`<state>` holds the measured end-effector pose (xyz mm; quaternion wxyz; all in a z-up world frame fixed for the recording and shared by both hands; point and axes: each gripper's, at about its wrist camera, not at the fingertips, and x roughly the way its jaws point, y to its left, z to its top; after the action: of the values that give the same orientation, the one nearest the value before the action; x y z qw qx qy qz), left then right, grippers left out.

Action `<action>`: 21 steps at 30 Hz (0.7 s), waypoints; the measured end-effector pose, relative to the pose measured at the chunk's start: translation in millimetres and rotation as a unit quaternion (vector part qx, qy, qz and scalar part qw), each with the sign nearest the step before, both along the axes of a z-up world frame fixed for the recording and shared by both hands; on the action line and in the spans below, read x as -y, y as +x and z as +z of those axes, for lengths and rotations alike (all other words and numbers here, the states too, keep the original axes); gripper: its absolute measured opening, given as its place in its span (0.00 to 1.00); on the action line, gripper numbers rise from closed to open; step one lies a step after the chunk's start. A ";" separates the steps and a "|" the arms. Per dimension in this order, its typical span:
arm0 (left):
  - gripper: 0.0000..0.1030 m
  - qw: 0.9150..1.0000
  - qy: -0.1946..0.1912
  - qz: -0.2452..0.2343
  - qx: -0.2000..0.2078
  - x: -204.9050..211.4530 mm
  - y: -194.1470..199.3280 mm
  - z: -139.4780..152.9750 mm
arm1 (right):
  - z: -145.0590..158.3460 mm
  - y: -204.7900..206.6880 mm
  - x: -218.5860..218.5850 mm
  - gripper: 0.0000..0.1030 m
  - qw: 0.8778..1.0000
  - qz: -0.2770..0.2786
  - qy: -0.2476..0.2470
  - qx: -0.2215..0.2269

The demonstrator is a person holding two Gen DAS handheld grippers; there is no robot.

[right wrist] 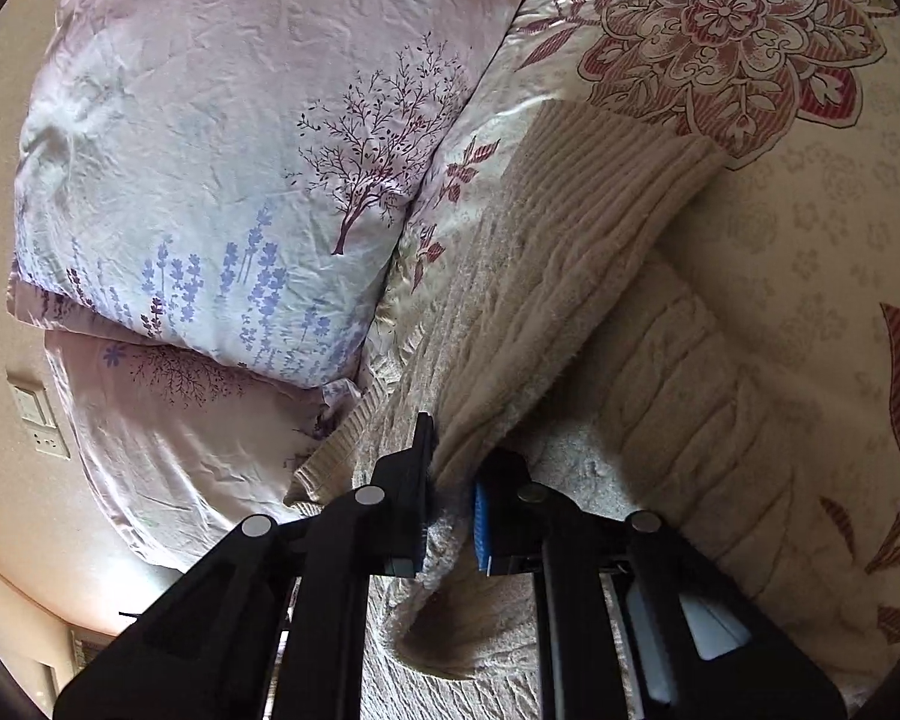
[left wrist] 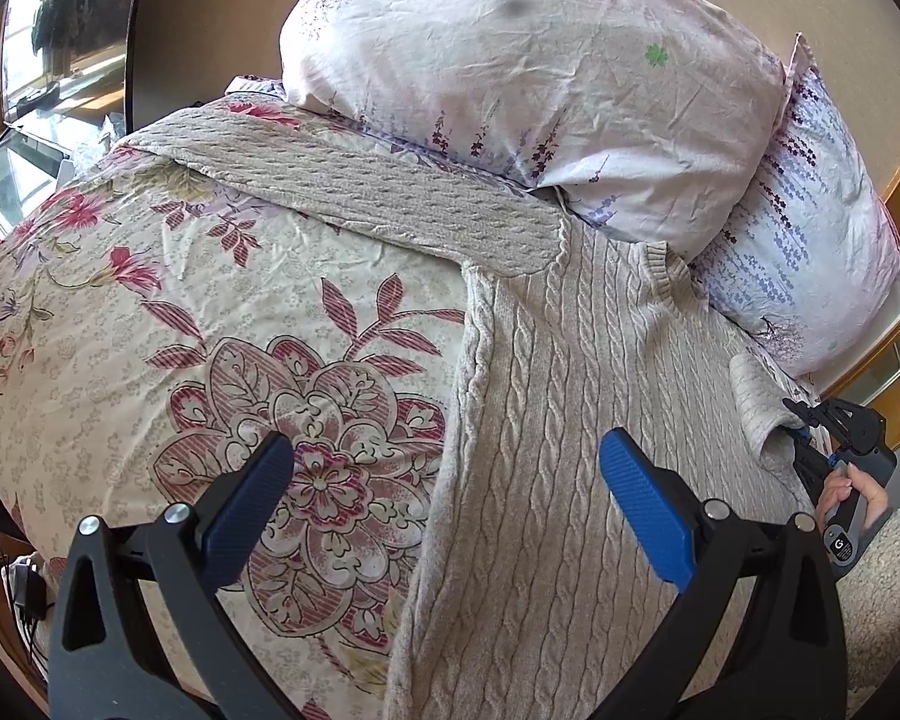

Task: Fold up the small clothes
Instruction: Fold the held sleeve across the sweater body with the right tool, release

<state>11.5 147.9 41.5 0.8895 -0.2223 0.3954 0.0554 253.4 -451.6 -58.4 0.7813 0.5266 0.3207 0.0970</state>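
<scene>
On the bed (left wrist: 120, 312), a beige cable-knit sweater (left wrist: 570, 420) is lying flat over the floral cover, collar near the two pillows (left wrist: 540, 78), one sleeve (left wrist: 378, 180) stretching away across the cover. Left gripper (left wrist: 444, 510) is hovering over the sweater body, jaws spread wide, grasping nothing. Right gripper (right wrist: 450, 510) is pinching the other sleeve (right wrist: 570, 276), clenched tight on the knit.

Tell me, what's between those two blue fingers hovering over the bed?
In the left wrist view, the open left gripper frames the flowered bedspread and the cable-knit sweater edge; it grips nothing.
</scene>
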 end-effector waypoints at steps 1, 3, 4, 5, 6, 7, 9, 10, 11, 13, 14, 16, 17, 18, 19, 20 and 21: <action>0.98 1.000 -0.002 -0.001 0.003 -0.6 0.7 0.8 | 0.7 -1.1 -0.4 0.12 1.000 0.000 0.000 0.001; 0.98 1.000 -0.001 -0.003 0.006 -1.4 2.6 2.7 | 2.4 -2.9 -1.9 0.12 1.000 -0.001 -0.003 0.002; 0.98 1.000 0.000 -0.005 0.008 -1.5 3.5 3.6 | 3.7 -5.2 -2.4 0.12 1.000 -0.002 -0.004 0.004; 0.98 1.000 0.000 -0.007 0.011 -2.0 4.2 4.0 | 5.1 -6.9 -3.2 0.12 1.000 -0.003 -0.003 0.005; 0.98 1.000 0.000 -0.008 0.013 -2.9 5.6 4.3 | 7.1 -8.5 -4.4 0.12 1.000 -0.003 -0.004 0.008; 0.98 1.000 -0.002 -0.010 0.014 -3.9 7.3 4.3 | 9.6 -9.7 -6.2 0.12 1.000 -0.003 -0.005 0.011; 0.98 1.000 -0.009 -0.014 0.015 -6.3 11.3 2.8 | 16.9 -12.5 -11.2 0.12 1.000 0.001 -0.007 0.021; 0.98 1.000 -0.013 -0.016 0.014 -7.3 14.0 1.9 | 21.6 -14.1 -14.2 0.12 1.000 0.005 -0.010 0.027; 0.98 1.000 -0.016 -0.017 0.012 -8.2 16.6 1.1 | 27.1 -15.1 -17.6 0.12 0.999 0.009 -0.014 0.034; 0.98 0.999 -0.024 -0.022 0.009 -10.0 22.2 -1.1 | 39.0 -18.0 -26.7 0.12 0.998 0.020 -0.026 0.050; 0.98 0.999 -0.028 -0.025 0.007 -11.1 25.3 -2.0 | 44.5 -18.7 -31.8 0.12 0.997 0.026 -0.034 0.059; 0.98 0.999 -0.035 -0.029 0.003 -13.2 30.9 -4.1 | 55.3 -20.0 -43.8 0.12 0.995 0.040 -0.046 0.076; 0.98 0.999 -0.038 -0.032 0.002 -14.2 33.3 -5.2 | 61.5 -20.0 -53.3 0.12 0.994 0.049 -0.051 0.086; 0.98 0.999 -0.041 -0.034 0.001 -15.1 35.8 -6.2 | 67.3 -19.6 -63.6 0.12 0.992 0.060 -0.057 0.095; 0.98 0.998 -0.042 -0.036 0.001 -16.0 38.2 -7.0 | 73.8 -18.5 -76.8 0.12 0.989 0.075 -0.067 0.106; 0.98 0.998 -0.043 -0.038 0.000 -17.2 40.2 -7.8 | 80.3 -17.3 -93.6 0.12 0.985 0.094 -0.084 0.115; 0.98 0.998 -0.045 -0.039 -0.001 -18.6 42.6 -8.5 | 85.4 -15.6 -113.1 0.12 0.980 0.116 -0.106 0.122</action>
<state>54.1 166.5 33.0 0.8798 -0.2465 0.4064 0.0030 237.8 -338.5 27.0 0.8492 0.3842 0.2902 0.2166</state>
